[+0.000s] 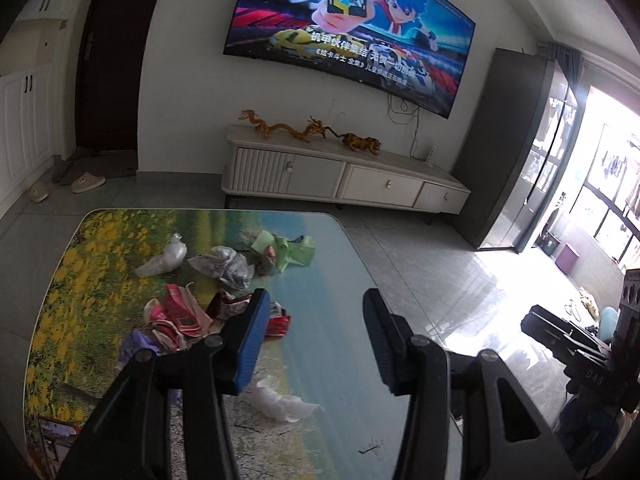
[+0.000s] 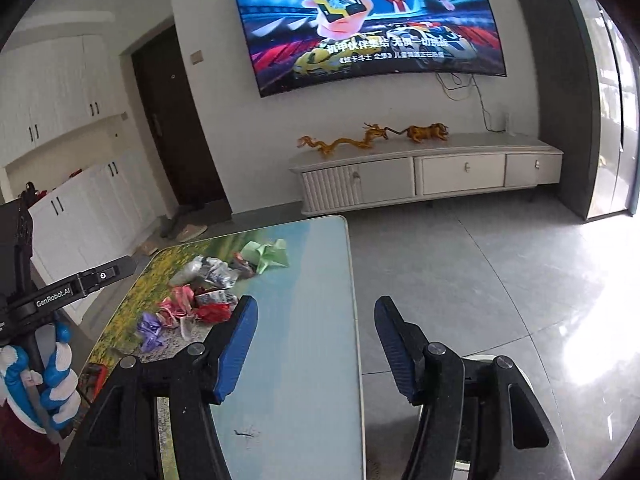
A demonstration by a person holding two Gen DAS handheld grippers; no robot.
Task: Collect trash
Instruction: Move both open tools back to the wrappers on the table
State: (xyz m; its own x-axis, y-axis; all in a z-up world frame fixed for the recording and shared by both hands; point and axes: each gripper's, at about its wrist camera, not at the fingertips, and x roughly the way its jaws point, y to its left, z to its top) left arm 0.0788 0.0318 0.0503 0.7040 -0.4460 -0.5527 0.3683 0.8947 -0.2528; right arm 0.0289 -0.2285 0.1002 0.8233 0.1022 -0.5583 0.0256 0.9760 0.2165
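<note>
Trash lies scattered on a table with a landscape print (image 1: 320,272): a clear plastic bag (image 1: 166,258), a crumpled silver wrapper (image 1: 228,266), green paper (image 1: 292,248), red and pink wrappers (image 1: 180,312), a purple wrapper (image 1: 136,346) and a white tissue (image 1: 280,400). My left gripper (image 1: 316,340) is open and empty above the table, right of the red wrappers. My right gripper (image 2: 316,348) is open and empty over the table's right edge (image 2: 354,320). The pile also shows in the right wrist view: green paper (image 2: 270,256), red wrappers (image 2: 212,312), purple wrapper (image 2: 150,330).
A white TV cabinet (image 1: 340,180) with golden figurines stands against the far wall under a wall TV (image 1: 352,28). A dark cabinet (image 1: 516,152) stands at the right. The left gripper's body and gloved hand (image 2: 48,368) show at the left of the right wrist view. Grey tiled floor (image 2: 480,280) surrounds the table.
</note>
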